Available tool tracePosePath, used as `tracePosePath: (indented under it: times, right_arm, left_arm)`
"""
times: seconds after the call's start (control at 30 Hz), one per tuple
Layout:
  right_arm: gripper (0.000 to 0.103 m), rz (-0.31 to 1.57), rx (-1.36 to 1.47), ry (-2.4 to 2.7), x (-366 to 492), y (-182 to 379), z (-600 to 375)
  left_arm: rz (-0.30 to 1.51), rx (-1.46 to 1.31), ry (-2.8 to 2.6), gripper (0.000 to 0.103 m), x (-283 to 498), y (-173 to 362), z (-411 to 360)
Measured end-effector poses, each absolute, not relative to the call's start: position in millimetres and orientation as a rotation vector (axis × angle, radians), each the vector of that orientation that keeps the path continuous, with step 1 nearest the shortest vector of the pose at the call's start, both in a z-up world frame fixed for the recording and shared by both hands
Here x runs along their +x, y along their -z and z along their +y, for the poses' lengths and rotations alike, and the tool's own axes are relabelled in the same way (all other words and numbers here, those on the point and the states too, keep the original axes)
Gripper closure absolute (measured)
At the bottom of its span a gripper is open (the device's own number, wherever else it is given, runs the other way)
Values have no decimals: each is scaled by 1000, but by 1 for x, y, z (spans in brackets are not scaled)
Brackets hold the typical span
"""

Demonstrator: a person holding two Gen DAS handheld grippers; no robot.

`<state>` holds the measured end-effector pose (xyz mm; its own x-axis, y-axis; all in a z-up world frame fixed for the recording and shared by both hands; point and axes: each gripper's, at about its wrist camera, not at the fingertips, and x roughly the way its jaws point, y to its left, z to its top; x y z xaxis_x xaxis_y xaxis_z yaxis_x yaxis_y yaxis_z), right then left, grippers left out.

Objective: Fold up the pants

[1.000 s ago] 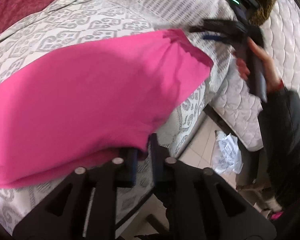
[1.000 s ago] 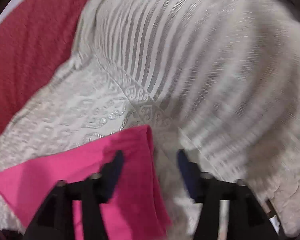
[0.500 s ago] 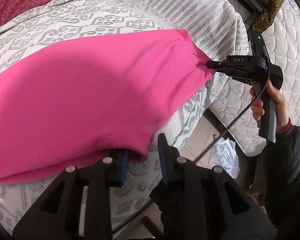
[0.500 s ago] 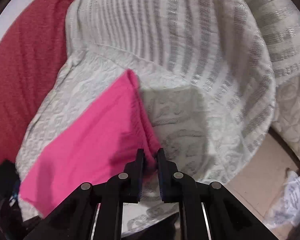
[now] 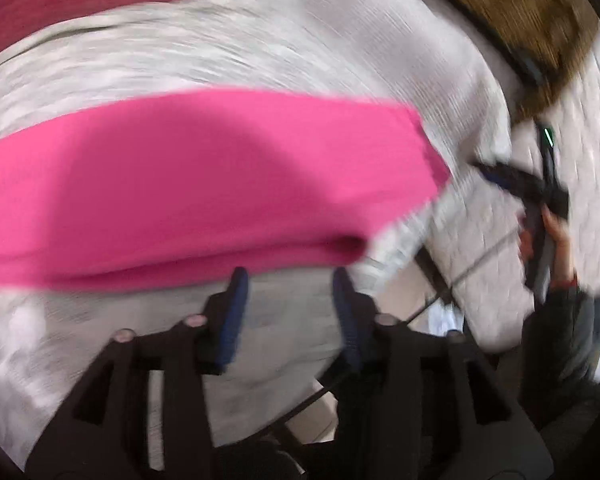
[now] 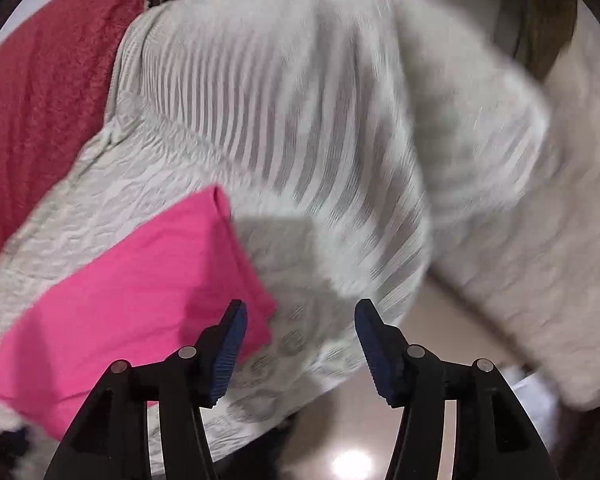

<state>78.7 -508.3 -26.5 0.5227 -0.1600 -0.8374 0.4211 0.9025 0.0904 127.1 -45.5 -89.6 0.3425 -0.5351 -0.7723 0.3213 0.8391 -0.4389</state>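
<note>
Both grippers stand with jaws spread wide and nothing between them. The left gripper [image 5: 287, 280] points forward, blurred by motion. Off to its right, the right gripper [image 6: 300, 312] is gripped by its handle in a bare hand [image 5: 556, 236] — dark sleeve at the wrist.

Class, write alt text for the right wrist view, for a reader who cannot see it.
The open right gripper hovers at the corner of folded pink pants, gripping nothing. The pants lie flat on a grey-and-white patterned bedspread, beside a red blanket. The image is motion-blurred.
</note>
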Motion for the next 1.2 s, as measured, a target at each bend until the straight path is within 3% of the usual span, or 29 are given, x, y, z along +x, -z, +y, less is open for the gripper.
tracePosePath:
  times: [0.2, 0.43, 0.7, 1.2]
  right_arm:
    - [44, 886, 228, 20, 93, -27, -407]
    - [42, 963, 127, -405, 119, -20, -236]
    - [42, 1030, -76, -671, 128, 1, -77]
    - [42, 1122, 43, -711, 139, 29, -46]
  left_arm:
    - [970, -445, 107, 54, 120, 82, 133]
    - [890, -700, -222, 54, 87, 102, 294]
    - [884, -788, -245, 54, 113, 128, 338]
    - [905, -830, -210, 54, 159, 158, 344]
